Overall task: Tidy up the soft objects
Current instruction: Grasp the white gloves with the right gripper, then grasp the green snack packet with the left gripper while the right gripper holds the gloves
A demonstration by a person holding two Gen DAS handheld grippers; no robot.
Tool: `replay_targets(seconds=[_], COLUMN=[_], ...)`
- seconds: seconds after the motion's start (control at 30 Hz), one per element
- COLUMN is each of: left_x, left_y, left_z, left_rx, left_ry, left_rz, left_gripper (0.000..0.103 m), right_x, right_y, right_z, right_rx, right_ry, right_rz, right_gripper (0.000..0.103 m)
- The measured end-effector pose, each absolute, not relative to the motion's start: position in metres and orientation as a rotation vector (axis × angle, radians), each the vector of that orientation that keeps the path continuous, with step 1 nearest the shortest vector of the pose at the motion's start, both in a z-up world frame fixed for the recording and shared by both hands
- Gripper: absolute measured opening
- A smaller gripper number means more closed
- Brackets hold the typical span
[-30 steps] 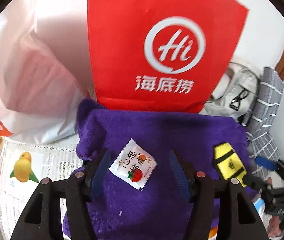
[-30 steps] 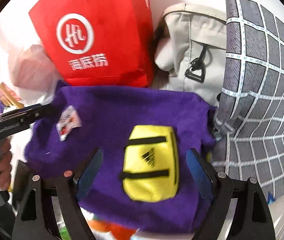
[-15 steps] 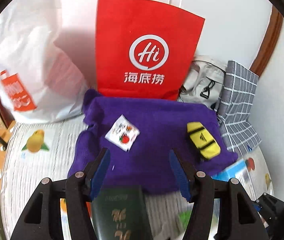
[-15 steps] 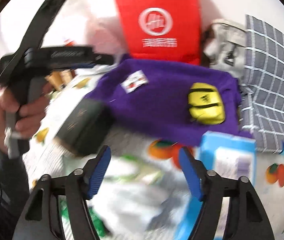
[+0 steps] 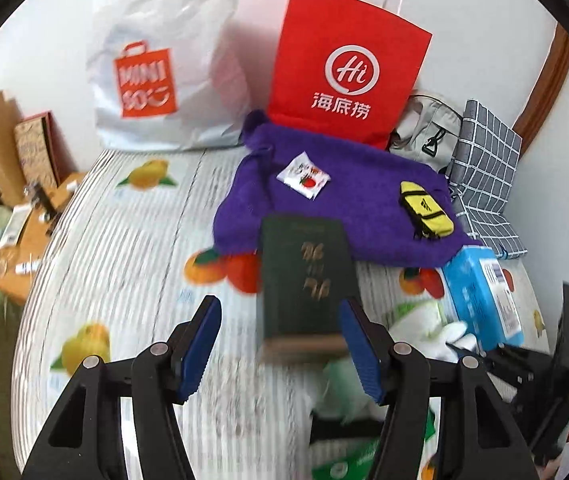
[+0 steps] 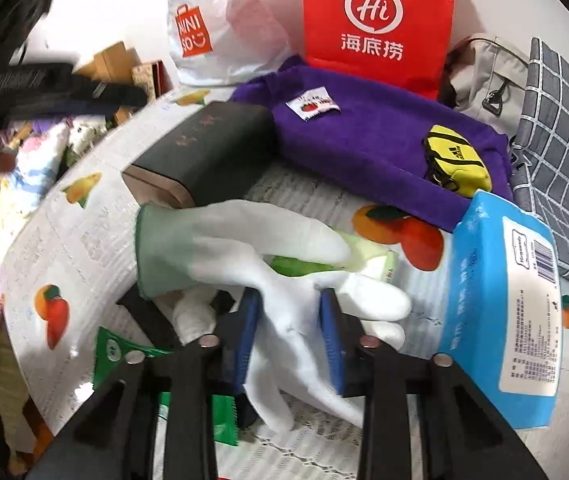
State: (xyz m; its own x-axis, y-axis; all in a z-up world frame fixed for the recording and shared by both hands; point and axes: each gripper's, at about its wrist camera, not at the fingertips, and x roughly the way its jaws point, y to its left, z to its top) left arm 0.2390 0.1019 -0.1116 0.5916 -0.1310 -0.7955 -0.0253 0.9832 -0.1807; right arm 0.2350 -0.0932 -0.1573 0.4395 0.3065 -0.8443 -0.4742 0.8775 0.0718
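Observation:
A white glove [image 6: 244,248] lies on the fruit-print tablecloth [image 6: 84,240] over green packets. My right gripper [image 6: 289,312] has its jaws closing on the glove's palm, and the blue pads press the fabric from both sides. My left gripper [image 5: 280,336] stands open above the cloth, with the near end of a dark green book [image 5: 304,280] just ahead of its right pad. Further back lies a purple towel [image 5: 348,184] carrying a yellow pouch [image 5: 424,208] and a small white sachet [image 5: 303,175].
A blue tissue pack [image 6: 496,320] lies right of the glove. A red paper bag [image 5: 344,68] and a white plastic bag [image 5: 156,80] stand against the wall. A grey checked cloth [image 6: 560,140] and a beige bag [image 6: 484,76] sit at the back right. Boxes clutter the left edge.
Both grippers pulled back from the purple towel toward the table's front. The right one left the yellow pouch, came over the white glove and narrowed its jaws onto it. The book came into the left view.

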Motion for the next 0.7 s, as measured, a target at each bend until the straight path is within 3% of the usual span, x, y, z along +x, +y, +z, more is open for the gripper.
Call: replay_targets(seconds=[0.03, 0.1, 0.37, 0.7], left_x=[0.231, 0.218, 0.187, 0.160], left_y=[0.104, 0.108, 0.107, 0.079], left_z=[-0.113, -0.114, -0.120, -0.146], left_rx=[-0.195, -0.225, -0.266, -0.194], left_ry=[0.932, 0.912, 0.916, 0.981], left_rz=[-0.060, -0.051, -0.073, -0.129], left_gripper=[0.059, 0.059, 0.059, 0.059], right_x=[0.234, 0.231, 0.208, 0.170], right_y=[-0.094, -0.098, -0.116, -0.153], right_z=[-0.156, -0.146, -0.088, -0.073], right_rx=[-0.180, -0.139, 0.014, 0.074], right_ry=[1.009, 0.989, 0.868, 0.827], right_rz=[0.486, 0.490, 0.511, 0.447], right_gripper=[0.010, 0.009, 0.009, 0.009])
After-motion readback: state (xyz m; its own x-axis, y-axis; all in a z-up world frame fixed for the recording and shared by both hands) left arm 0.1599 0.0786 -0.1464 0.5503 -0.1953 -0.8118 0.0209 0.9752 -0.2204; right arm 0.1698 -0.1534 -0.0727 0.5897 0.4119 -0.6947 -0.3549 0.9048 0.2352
